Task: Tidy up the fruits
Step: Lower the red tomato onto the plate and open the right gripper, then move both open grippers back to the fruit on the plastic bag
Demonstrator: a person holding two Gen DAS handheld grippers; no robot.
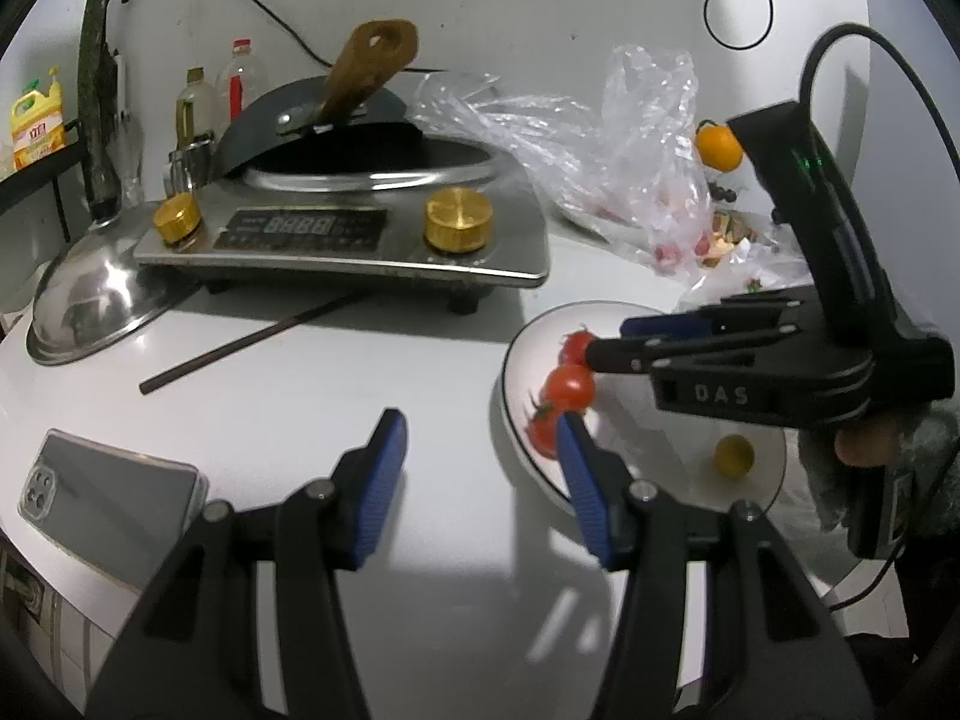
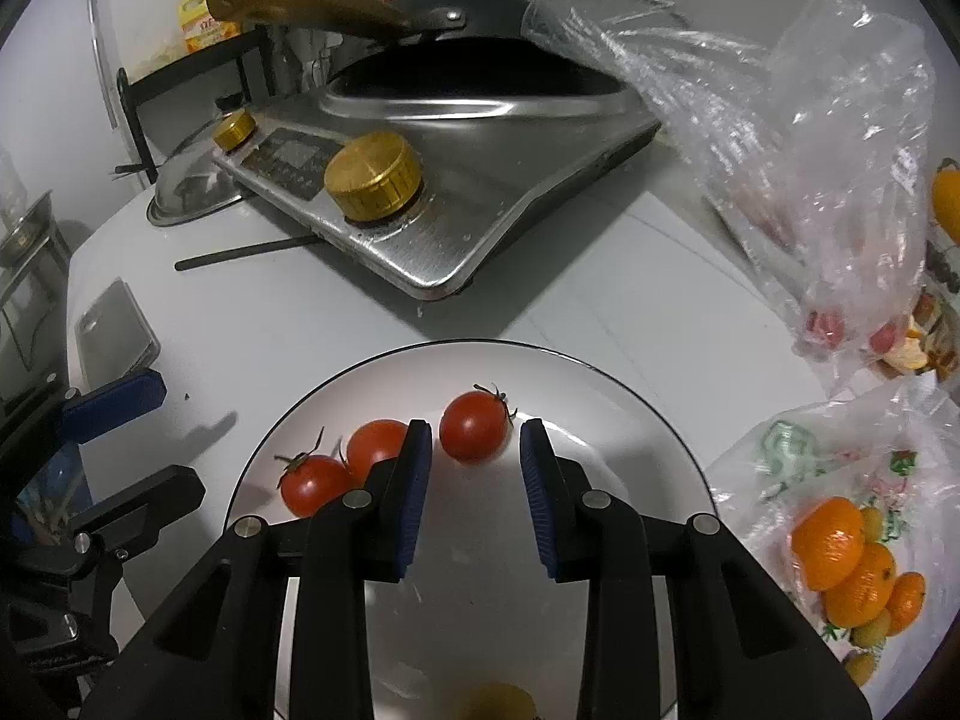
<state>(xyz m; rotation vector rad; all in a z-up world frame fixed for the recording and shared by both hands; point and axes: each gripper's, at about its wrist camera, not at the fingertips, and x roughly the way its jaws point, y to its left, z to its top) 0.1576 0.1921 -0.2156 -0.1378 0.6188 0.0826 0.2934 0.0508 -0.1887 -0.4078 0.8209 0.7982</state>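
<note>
Right gripper (image 2: 475, 441) stands slightly spread and empty, tomato (image 2: 474, 425) just beyond its tips on plate (image 2: 630, 396).

- The left gripper (image 1: 480, 450) hangs over the counter (image 1: 360, 372), jaws apart, nothing between them.
- Its right pad overlaps the plate's (image 1: 660, 480) left rim.
- Three tomatoes (image 1: 569, 387) sit along that rim; the right gripper (image 1: 606, 345) reaches in above them.
- A phone (image 1: 114, 486) lies at the counter's left edge.

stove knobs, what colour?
Gold, with ribbed sides. The knobs show best in the right wrist view, on the silver stove.
</note>
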